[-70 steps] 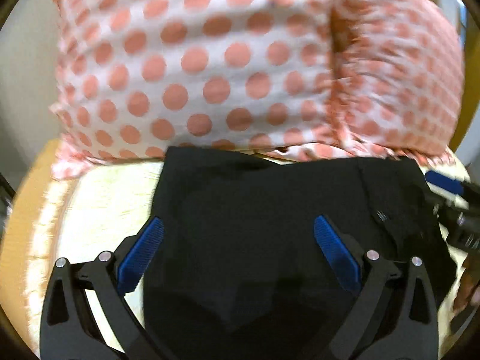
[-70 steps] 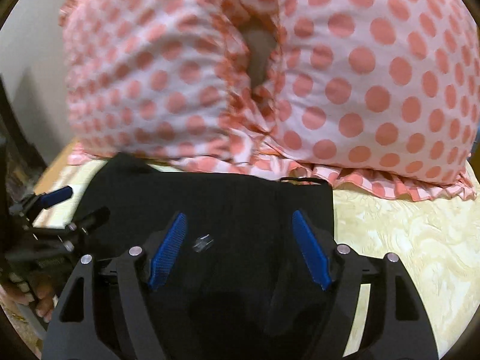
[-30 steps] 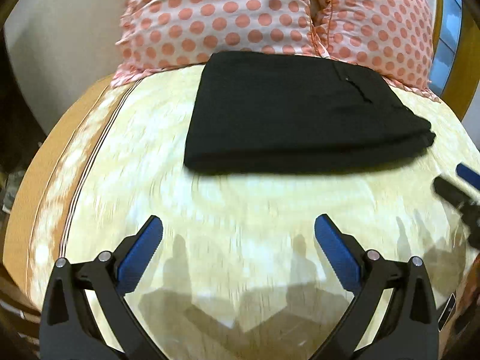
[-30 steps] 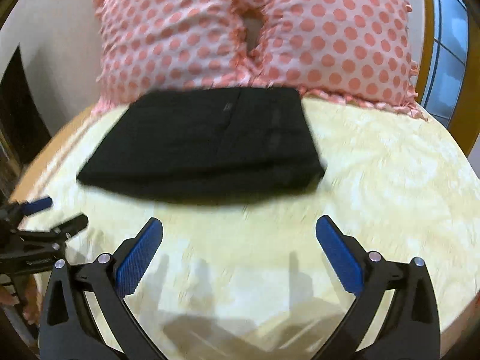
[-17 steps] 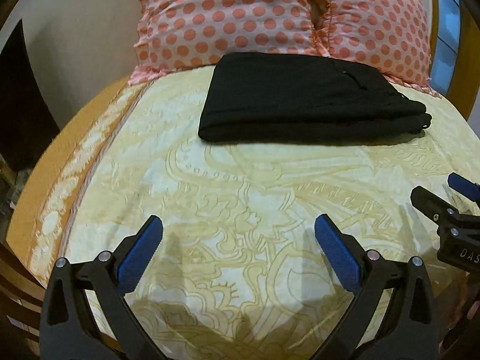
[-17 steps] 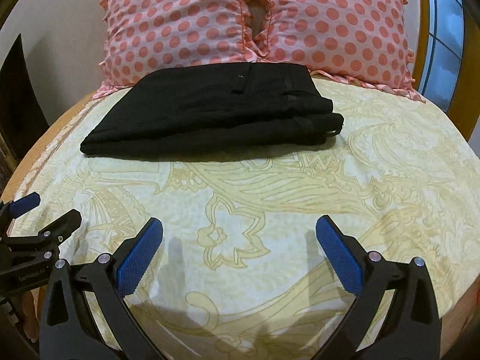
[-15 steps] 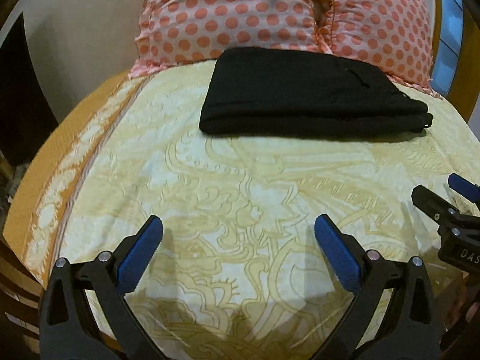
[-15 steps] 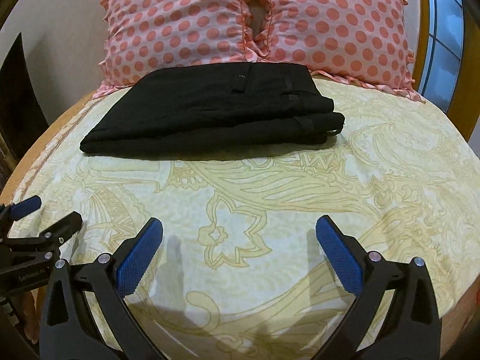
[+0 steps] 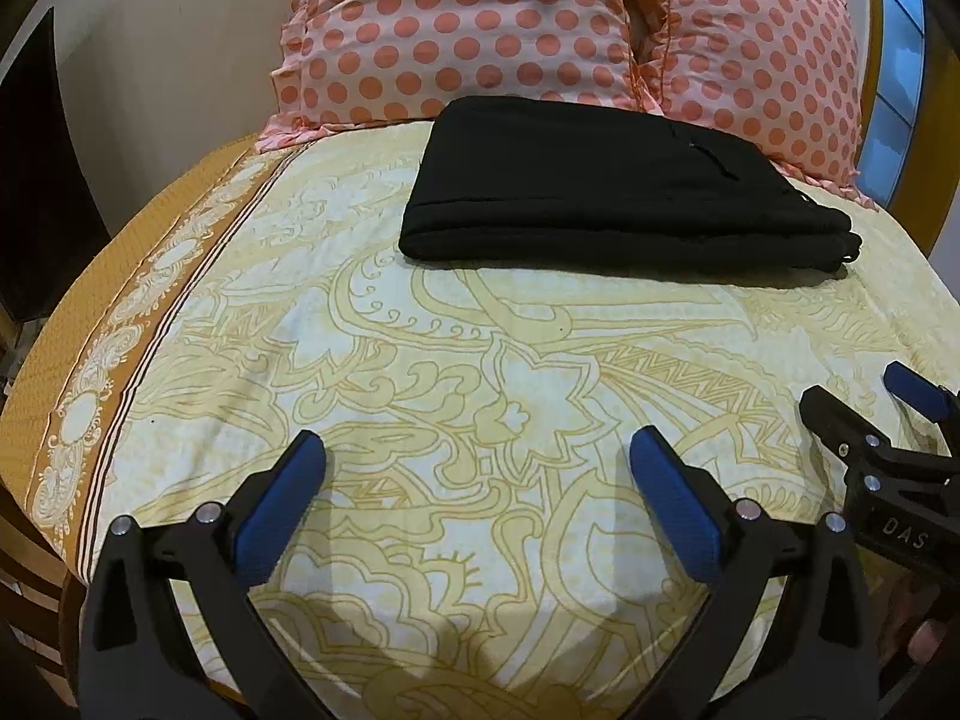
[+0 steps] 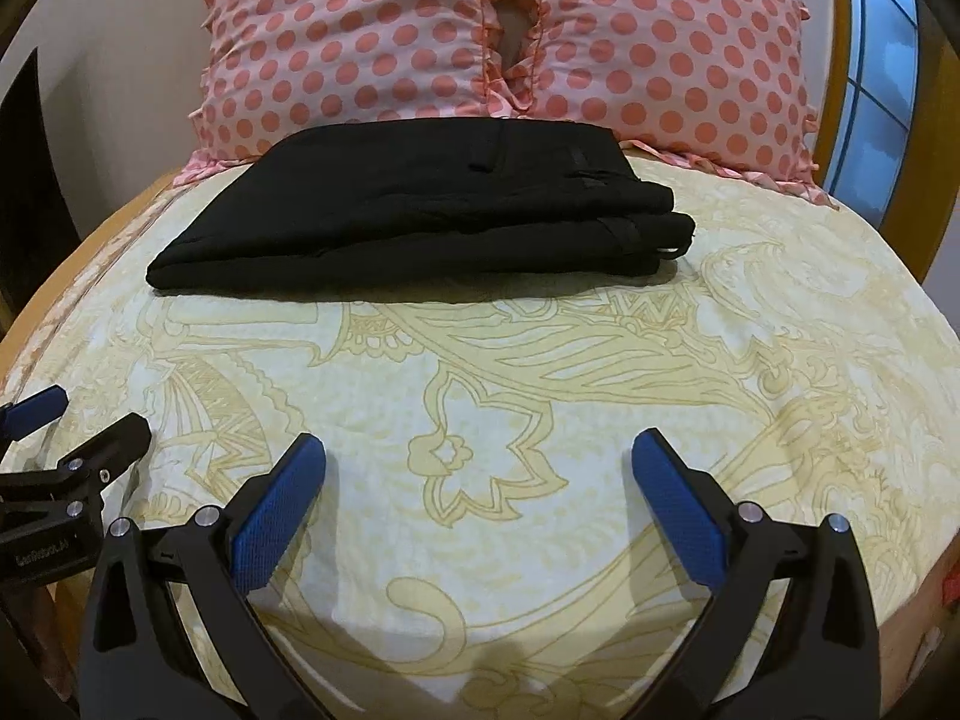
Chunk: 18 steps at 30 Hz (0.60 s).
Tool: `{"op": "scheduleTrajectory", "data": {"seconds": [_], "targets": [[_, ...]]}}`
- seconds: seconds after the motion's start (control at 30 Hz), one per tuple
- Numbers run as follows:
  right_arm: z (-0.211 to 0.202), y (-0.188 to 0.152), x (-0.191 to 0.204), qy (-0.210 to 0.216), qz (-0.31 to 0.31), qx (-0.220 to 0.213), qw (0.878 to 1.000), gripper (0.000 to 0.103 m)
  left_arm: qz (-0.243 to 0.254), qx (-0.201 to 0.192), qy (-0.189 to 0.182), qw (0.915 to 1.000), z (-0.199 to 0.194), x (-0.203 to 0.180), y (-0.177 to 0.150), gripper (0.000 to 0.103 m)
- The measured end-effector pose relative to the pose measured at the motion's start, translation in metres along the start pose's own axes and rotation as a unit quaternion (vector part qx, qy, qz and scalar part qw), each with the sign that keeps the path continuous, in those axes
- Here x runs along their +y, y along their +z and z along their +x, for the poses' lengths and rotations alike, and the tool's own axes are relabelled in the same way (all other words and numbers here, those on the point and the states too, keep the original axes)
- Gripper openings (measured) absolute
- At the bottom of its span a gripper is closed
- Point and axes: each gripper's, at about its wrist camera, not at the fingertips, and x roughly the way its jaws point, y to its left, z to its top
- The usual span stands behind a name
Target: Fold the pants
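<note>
Folded black pants [image 9: 606, 192] lie crosswise before pillows [image 9: 474, 24].

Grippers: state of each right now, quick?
Left gripper: open, holding nothing, over the bedsheet.
Right gripper: open, holding nothing; the folded pants lie apart from it, by the pillows.

Black pants [image 9: 606, 192], folded flat into a neat rectangle
</note>
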Motion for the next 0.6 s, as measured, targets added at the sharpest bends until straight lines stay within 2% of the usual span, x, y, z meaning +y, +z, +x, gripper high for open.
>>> {"op": "scheduleTrajectory", "data": {"seconds": [0.2,0.6], "targets": [[-0.0015,-0.0036,-0.0006,-0.006,0.006,-0.016,1.0,0.102,-0.001,-0.014,-0.001,0.9999,-0.0015,0.0008,-0.0037,0.101],[-0.0024,-0.0036,-0.0016,-0.006,0.006,-0.022,1.0,0.102,0.0,-0.02,-0.001,0.9998,-0.0021,0.0002,-0.0048,0.101]]}}
